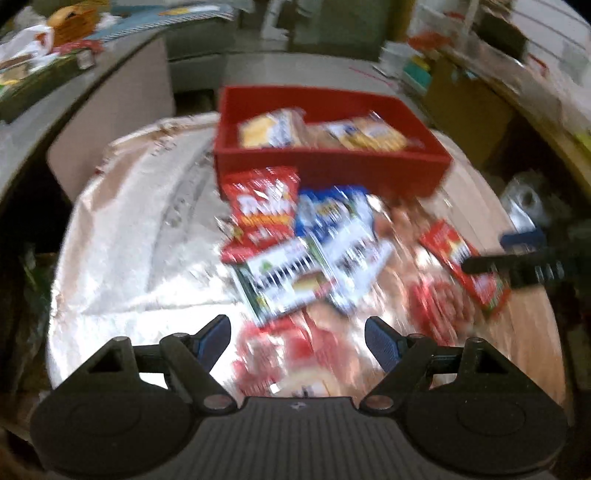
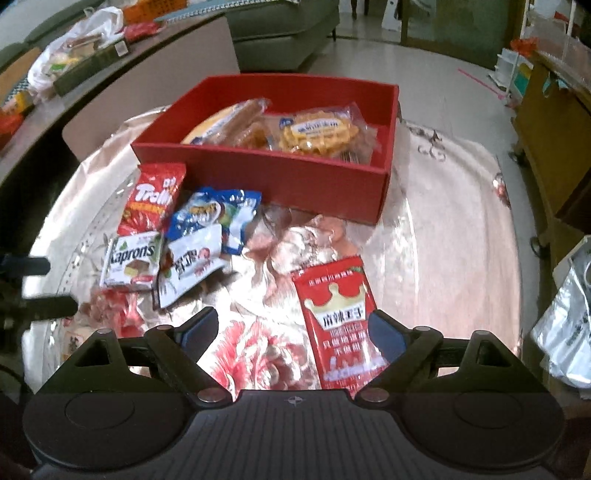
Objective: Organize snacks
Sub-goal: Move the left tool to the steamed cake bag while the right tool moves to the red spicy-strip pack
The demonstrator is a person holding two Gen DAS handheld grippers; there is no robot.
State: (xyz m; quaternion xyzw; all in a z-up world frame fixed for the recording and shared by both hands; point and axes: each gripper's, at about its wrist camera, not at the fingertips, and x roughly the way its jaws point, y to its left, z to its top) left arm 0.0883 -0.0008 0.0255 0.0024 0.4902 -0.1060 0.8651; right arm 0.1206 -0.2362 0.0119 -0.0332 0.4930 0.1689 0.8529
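A red box (image 2: 258,173) stands at the back of the table and holds a yellow pastry pack (image 2: 321,133) and a bread pack (image 2: 236,125). In front of it lie a red Trolli bag (image 2: 155,199), a blue pack (image 2: 214,214), a Kaprons pack (image 2: 133,262) and a white pack (image 2: 192,269). My right gripper (image 2: 293,332) is open over a flat red packet with a crown (image 2: 340,321), which lies near its right finger. The left wrist view is blurred. There my left gripper (image 1: 297,339) is open above a red-and-white wrapped snack (image 1: 269,354), short of the Kaprons pack (image 1: 284,277).
A glossy floral cloth (image 2: 443,221) covers the round table. A silver plastic bag (image 2: 565,325) sits off the right edge. A counter with bags (image 2: 74,48) runs along the left, a green sofa (image 2: 280,33) stands behind, and a wooden cabinet (image 2: 546,122) at the right.
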